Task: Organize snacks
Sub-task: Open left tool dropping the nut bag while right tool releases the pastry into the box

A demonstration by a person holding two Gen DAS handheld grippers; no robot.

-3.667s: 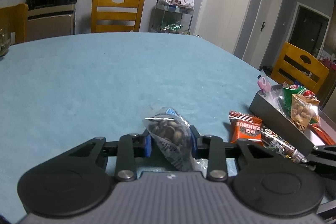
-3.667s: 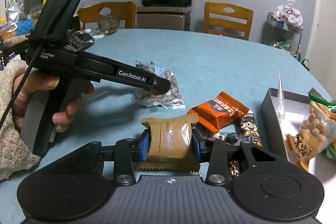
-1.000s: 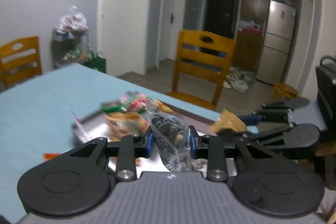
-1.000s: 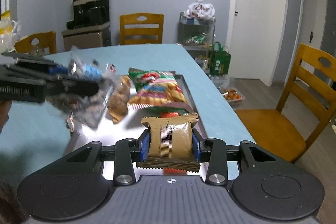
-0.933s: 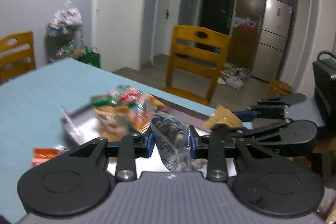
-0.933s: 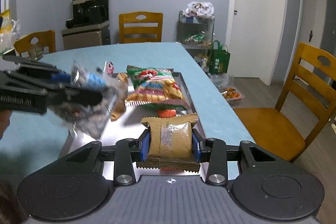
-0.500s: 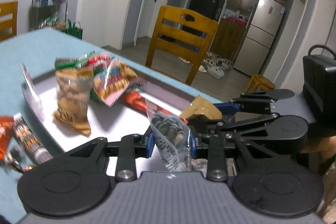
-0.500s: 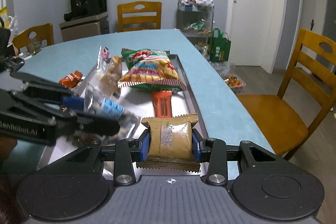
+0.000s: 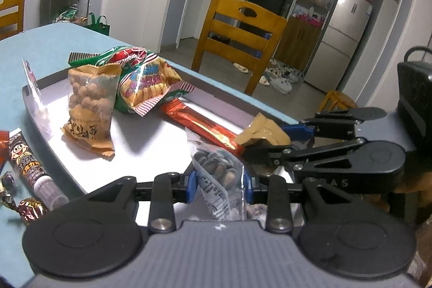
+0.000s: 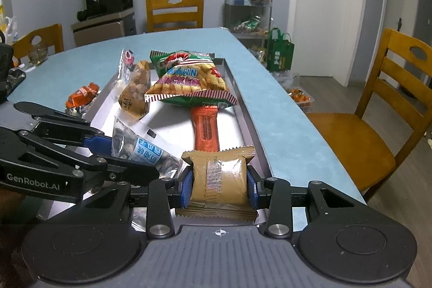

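Left hand-held gripper (image 9: 219, 189) clamped on nut bag (image 9: 221, 180), right hand-held gripper (image 10: 219, 186) clamped on tan packet (image 10: 218, 180); both now low over tray (image 10: 237, 96), a second ago higher, so release looks next; left view alone shows snacks left on table (image 9: 48, 50), lower left: cartoon stick (image 9: 29, 166), candies.

Nut bag (image 9: 218, 174), brown packet (image 10: 218, 180) over tray (image 9: 151, 142)

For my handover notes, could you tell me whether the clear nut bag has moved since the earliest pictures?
Yes. The clear nut bag, clamped in the left gripper, went from bare tablecloth to over the tray.
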